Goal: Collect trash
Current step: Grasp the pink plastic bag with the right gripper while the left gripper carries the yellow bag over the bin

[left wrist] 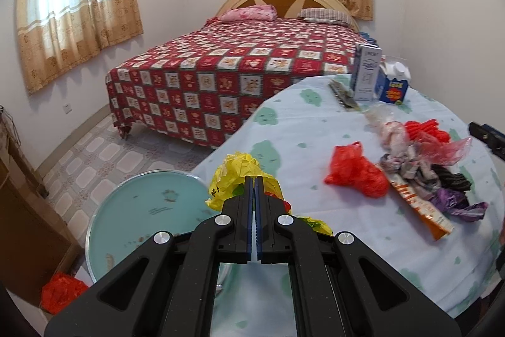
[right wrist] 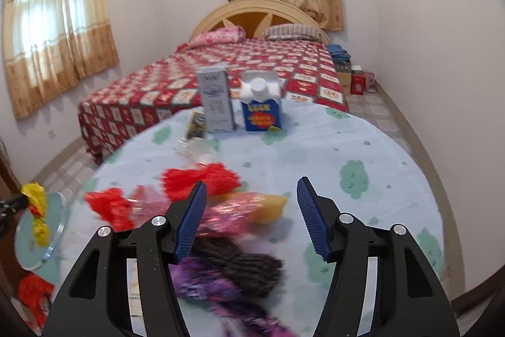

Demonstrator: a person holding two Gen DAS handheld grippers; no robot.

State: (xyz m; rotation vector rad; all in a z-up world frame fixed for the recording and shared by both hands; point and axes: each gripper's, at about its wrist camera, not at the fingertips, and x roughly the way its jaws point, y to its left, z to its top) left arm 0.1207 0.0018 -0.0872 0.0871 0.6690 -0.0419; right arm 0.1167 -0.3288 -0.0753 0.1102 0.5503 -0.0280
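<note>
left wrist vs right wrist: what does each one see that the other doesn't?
Only left wrist: the left claw shut on the yellow bag, seen close up, and a striped orange wrapper on the table.

Only right wrist: the right claw open over the scraps, and a red box on the floor past the bed.

Both: the blue carton, grey box, red bag, round stool, bed.

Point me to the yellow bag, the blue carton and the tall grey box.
yellow bag (left wrist: 235, 171), left wrist view, crumpled top above the jaws.
blue carton (right wrist: 261, 116), right wrist view, front label.
tall grey box (right wrist: 216, 100), right wrist view, front face.
</note>
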